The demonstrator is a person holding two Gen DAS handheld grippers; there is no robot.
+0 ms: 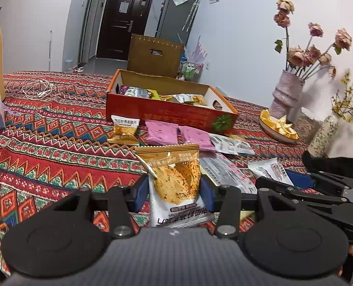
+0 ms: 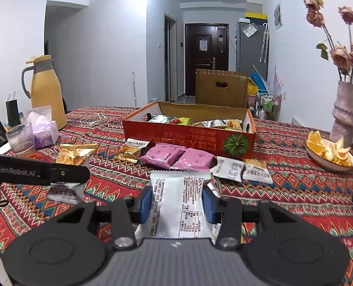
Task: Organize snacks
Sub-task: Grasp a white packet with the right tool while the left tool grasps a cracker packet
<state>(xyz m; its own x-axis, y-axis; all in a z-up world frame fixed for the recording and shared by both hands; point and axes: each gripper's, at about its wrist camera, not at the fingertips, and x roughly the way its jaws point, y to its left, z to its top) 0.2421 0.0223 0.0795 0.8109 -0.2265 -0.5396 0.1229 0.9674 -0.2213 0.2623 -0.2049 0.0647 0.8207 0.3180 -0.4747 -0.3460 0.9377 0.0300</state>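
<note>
On the patterned tabletop (image 2: 295, 190), take the red cardboard box (image 2: 188, 140) as your landmark.

- Red cardboard box: open-topped, holding mixed snack packets; only their upper edges show over the near wall, so you cannot count them. Print on the near wall reads upside down.
- Left gripper (image 1: 174, 188): your blue fingers (image 1: 140, 190) are clamped on a crisp packet (image 1: 174, 178), gold-topped with a white lower half, held upright in the air on the near side of the box. Its bottom edge is hidden behind the gripper body.
- Right gripper (image 2: 179, 205): your fingers (image 2: 145, 205) are closed on a silver-white packet (image 2: 179, 202), printed back facing the camera, also short of the box. Text is too small to read; the lower end is cut off by the gripper body.
- Two pink packets (image 2: 176, 157): lying side by side just in front of the box.
- Small gold packet (image 2: 130, 151): in front of the box, left of the pink ones.
- Two small white packets (image 2: 243, 170): in front of the box's right corner. More wrappers lie under your held packet, mostly covered.
- Plate of orange peel (image 2: 329, 152): right of the box, beside a pink vase of dried roses (image 2: 345, 116); blooms partly cropped at the frame edge.
- Yellow jug (image 2: 46, 90), tissue pack (image 2: 44, 128) and glass (image 2: 20, 138): well left of the box.
- White cable (image 1: 38, 88): left of the box, tangled.
</note>
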